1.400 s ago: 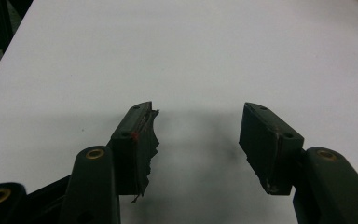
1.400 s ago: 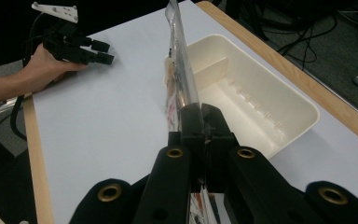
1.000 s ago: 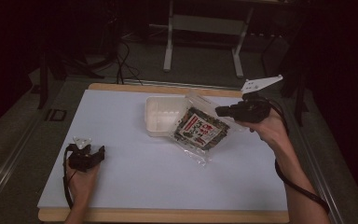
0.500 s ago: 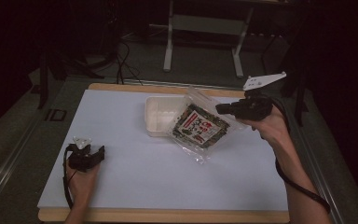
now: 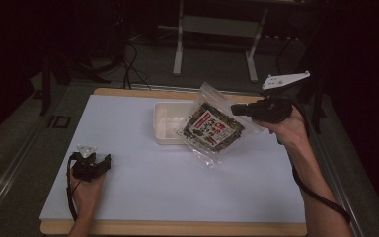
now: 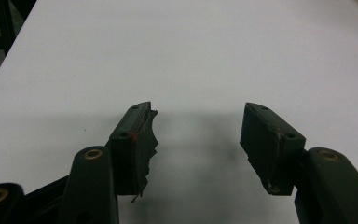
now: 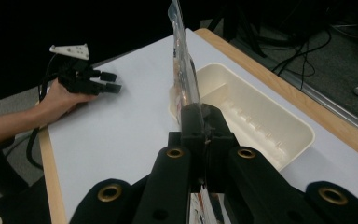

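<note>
Our right claw (image 5: 238, 109) is clamped on the edge of a clear zip bag of snacks (image 5: 212, 127), lifted over the white tray (image 5: 165, 123); our left claw (image 5: 106, 161) rests apart on the counter (image 5: 177, 182). With so thin a pinch on slick plastic, we judge the bag could slip or swing past the tray.

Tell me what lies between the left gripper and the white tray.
Nothing: in the high view, bare white table separates the left gripper from the white tray.

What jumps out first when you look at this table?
The clear bag of printed packets, pinched at its edge by the right gripper and held in the air above the white tray near the table's far edge. At the near left, the left gripper rests on the white table, fingers apart around nothing.
</note>
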A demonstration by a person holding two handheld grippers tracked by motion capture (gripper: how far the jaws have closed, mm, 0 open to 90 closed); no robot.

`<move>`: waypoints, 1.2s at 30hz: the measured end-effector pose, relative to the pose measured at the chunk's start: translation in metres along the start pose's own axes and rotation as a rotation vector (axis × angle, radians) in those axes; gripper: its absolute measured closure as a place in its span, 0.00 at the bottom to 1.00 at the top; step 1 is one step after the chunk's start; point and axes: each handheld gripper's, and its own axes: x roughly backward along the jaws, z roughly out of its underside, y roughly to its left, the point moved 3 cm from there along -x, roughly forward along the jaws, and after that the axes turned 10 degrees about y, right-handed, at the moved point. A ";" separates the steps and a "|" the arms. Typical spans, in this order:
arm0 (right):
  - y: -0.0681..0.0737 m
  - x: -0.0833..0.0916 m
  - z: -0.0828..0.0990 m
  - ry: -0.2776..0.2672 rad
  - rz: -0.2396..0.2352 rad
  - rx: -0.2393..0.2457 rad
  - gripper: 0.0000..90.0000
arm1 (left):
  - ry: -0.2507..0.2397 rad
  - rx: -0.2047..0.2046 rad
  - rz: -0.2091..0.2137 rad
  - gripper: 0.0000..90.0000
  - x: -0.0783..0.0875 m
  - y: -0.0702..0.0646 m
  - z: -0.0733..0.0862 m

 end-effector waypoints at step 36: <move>-0.016 0.008 -0.030 -0.063 0.052 -0.038 0.99 | 0.000 0.001 0.003 0.49 0.000 0.000 0.000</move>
